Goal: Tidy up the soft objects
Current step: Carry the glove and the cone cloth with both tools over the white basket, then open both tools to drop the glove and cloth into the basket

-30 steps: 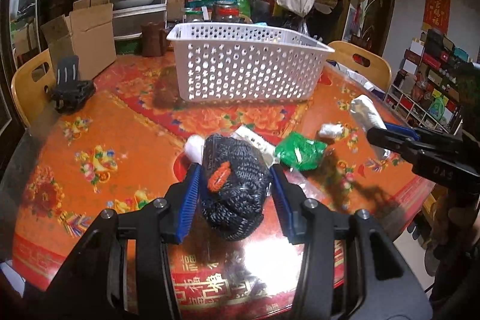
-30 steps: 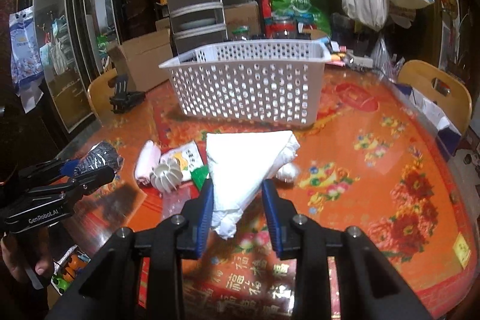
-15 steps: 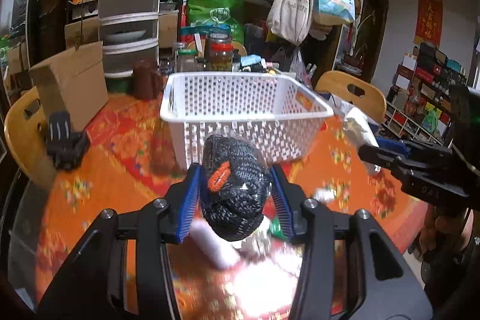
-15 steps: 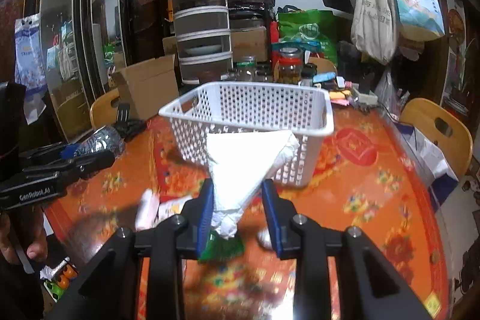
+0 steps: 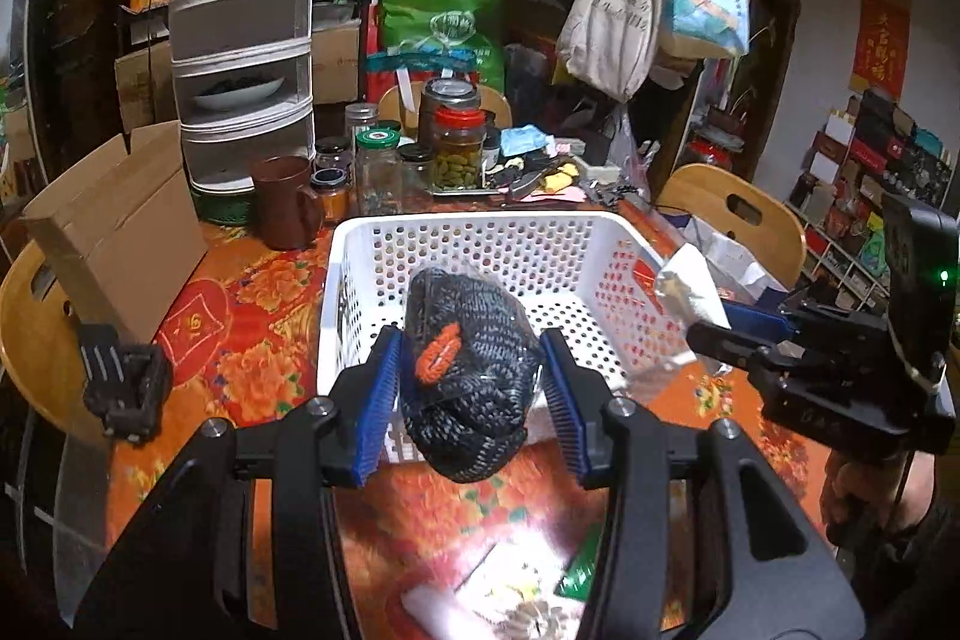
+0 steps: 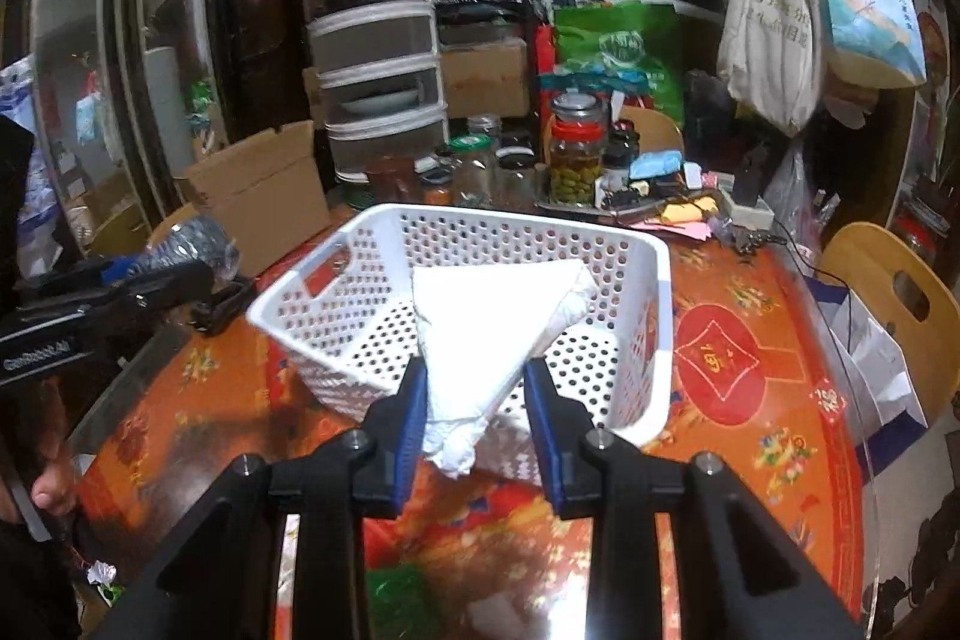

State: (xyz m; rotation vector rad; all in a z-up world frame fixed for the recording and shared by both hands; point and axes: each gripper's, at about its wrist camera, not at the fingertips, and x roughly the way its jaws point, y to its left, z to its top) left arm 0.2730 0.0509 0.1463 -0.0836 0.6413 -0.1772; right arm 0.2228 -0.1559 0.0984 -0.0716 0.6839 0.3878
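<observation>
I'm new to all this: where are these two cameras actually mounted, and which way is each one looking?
Left wrist view: sits on the left gripper, looking forward and down along its jaws, shut on a dark knitted bundle; the right gripper and a hand show at right.
Right wrist view: sits on the right gripper, jaws shut on a white cloth; the left gripper and fingers show at left.
Shared: both face the white basket on the orange table.

My left gripper (image 5: 468, 403) and right gripper (image 6: 477, 415) are matte black frames with ribbed blue pads (image 5: 377, 415) and silver screws (image 5: 318, 405); one body carries white lettering, another a green light.
</observation>
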